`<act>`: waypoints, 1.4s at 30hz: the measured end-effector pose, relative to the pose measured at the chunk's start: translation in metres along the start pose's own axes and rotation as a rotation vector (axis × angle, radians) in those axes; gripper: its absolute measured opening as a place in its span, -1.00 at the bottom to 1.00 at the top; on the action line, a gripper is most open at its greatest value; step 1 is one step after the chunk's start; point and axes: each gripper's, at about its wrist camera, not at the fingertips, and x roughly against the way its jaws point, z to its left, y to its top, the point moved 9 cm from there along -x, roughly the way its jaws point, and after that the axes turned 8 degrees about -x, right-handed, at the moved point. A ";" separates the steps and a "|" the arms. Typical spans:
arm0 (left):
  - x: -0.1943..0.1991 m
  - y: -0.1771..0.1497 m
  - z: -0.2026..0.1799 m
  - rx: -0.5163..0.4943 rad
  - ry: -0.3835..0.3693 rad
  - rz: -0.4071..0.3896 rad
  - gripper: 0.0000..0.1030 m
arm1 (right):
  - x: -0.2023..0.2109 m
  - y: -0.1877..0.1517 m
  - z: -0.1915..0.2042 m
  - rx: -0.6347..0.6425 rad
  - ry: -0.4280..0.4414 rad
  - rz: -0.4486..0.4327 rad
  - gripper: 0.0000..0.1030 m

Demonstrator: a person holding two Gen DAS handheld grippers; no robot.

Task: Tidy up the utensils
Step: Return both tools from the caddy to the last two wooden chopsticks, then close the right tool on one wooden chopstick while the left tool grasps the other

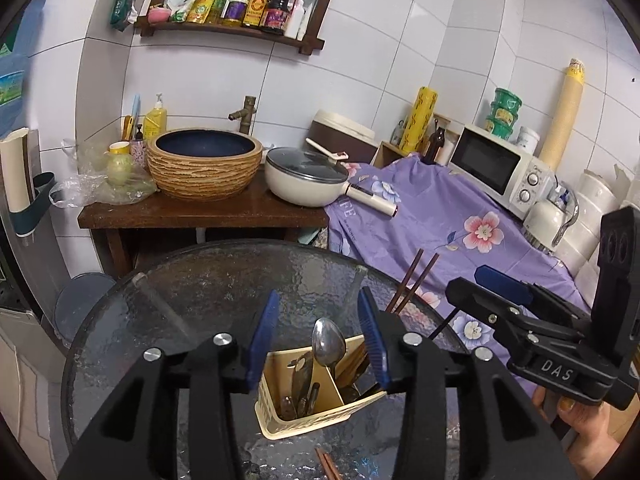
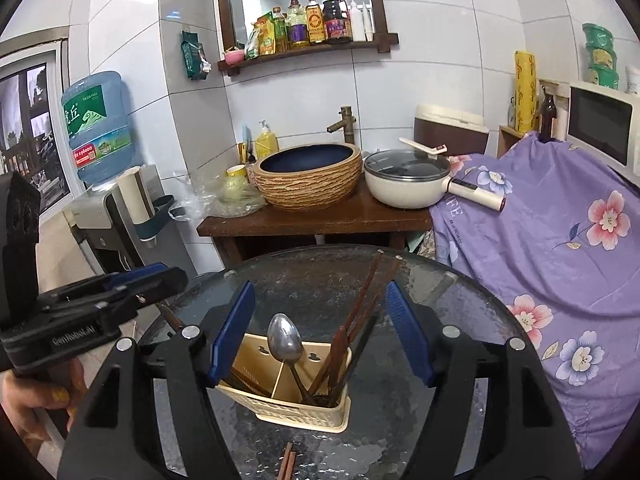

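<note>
A cream utensil holder [image 1: 304,408] [image 2: 296,396] with two compartments stands on the round glass table [image 1: 200,292] [image 2: 460,320]. A metal spoon [image 1: 328,342] [image 2: 285,343] stands upright in it at the divider. Dark wooden chopsticks [image 2: 360,312] [image 1: 412,280] lean out of one compartment toward the far table edge. More dark utensils sit in the other compartment. Another pair of chopsticks [image 2: 287,462] [image 1: 326,462] lies on the glass in front of the holder. My left gripper [image 1: 316,336] and right gripper [image 2: 320,332] are both open and empty, just above the holder.
Behind the table a wooden stand [image 2: 312,220] carries a woven basin [image 2: 308,174] and a cream pan [image 2: 408,180]. A purple floral cloth [image 2: 540,220] covers furniture to the right, with a microwave [image 1: 500,168]. A water dispenser [image 2: 100,128] stands left.
</note>
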 end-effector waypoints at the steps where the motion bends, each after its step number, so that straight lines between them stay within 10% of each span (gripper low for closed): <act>1: 0.006 0.000 0.001 0.003 0.001 -0.018 -0.01 | 0.007 -0.003 -0.003 -0.006 -0.004 -0.017 0.36; 8: 0.052 -0.035 -0.002 -0.052 0.067 -0.111 0.52 | 0.044 -0.072 -0.016 0.004 -0.001 -0.025 0.40; 25: 0.075 -0.237 -0.018 -0.109 0.127 0.067 0.54 | 0.091 -0.315 -0.026 0.058 -0.032 0.219 0.38; 42: 0.086 -0.304 -0.034 -0.116 0.143 0.148 0.54 | 0.104 -0.391 -0.008 0.092 -0.053 0.304 0.16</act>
